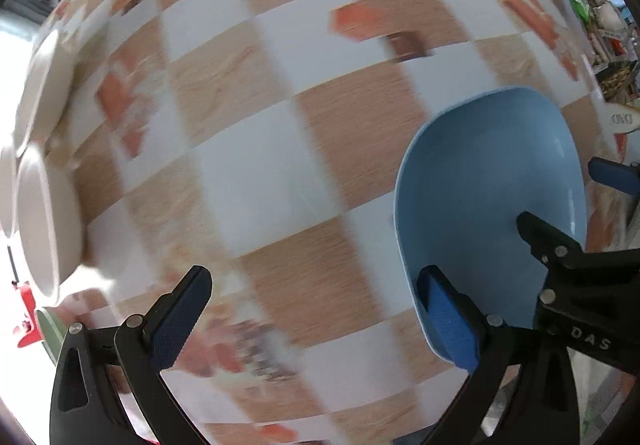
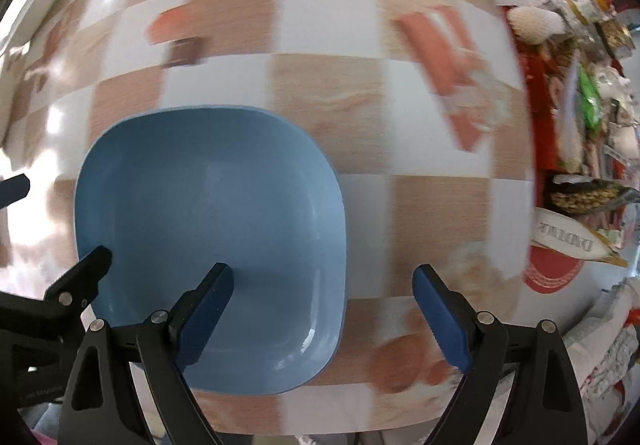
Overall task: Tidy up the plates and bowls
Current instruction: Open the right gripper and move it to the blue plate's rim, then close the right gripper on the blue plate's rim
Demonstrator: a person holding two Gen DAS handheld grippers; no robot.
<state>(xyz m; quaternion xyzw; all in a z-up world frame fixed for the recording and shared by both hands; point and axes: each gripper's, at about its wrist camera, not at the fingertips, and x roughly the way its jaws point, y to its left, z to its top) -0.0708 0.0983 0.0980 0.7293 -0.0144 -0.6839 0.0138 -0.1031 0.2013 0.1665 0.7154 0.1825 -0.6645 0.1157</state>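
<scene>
- A blue bowl (image 2: 208, 205) with rounded corners sits on the table (image 2: 332, 85), which has a cloth of brown and white squares with food pictures.
- The bowl stands the right way up, open side to the ceiling. It is about as long as it is wide, so I cannot pick out a long side.
- The right gripper (image 2: 324, 313) is wide open and holds nothing. Its left finger (image 2: 204, 317) is over the near edge of the bowl, and its right finger is over the bare cloth beside it.
- The left gripper (image 1: 316, 317) is wide open too, over the cloth just left of the bowl (image 1: 488, 197). Its right finger (image 1: 452, 321) is at the bowl's near rim.
- Two pale bowls (image 1: 40, 221) sit at the far left of the table, well apart from the blue one.
- Packets and bags (image 2: 584, 105) are piled past the right edge of the table.
</scene>
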